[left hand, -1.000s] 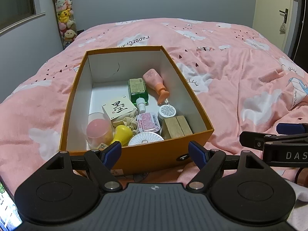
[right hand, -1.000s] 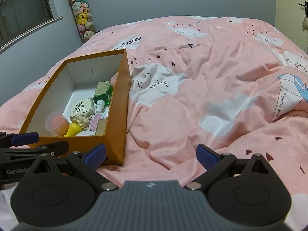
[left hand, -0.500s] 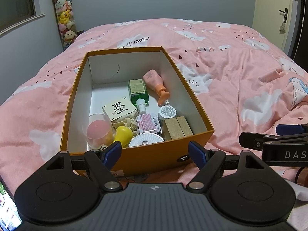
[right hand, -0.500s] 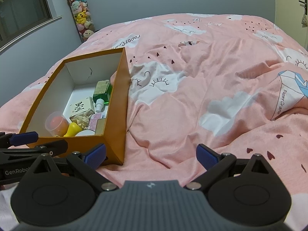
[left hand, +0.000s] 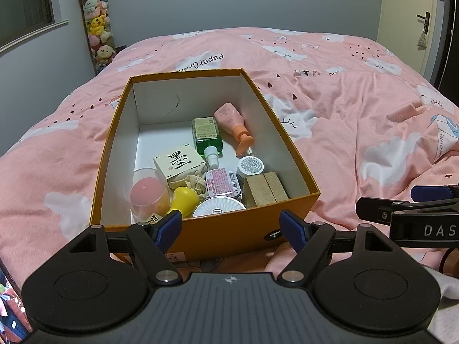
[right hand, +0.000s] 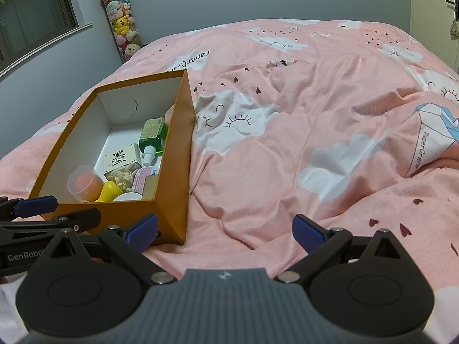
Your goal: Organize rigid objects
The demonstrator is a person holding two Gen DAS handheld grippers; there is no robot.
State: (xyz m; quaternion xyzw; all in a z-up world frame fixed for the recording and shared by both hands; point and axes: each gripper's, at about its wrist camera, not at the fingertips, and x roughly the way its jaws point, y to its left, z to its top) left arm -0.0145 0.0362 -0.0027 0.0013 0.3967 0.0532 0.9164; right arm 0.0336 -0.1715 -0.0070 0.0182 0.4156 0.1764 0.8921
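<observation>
An orange cardboard box lies on the pink bed. It holds a green bottle, a peach pump bottle, a white carton with a black character, a pink cup, a yellow piece, wooden blocks and a round jar. My left gripper hovers at the box's near wall; its wide jaws are closing with nothing between them. To the right of the box, my right gripper stands open over the bare duvet.
The pink duvet is rumpled, with folds to the right of the box. A tall tube of plush toys stands at the far left wall by a window. A door is at the far right.
The left gripper's fingertips have come slightly closer together. Both hands and the box stay where they were.
</observation>
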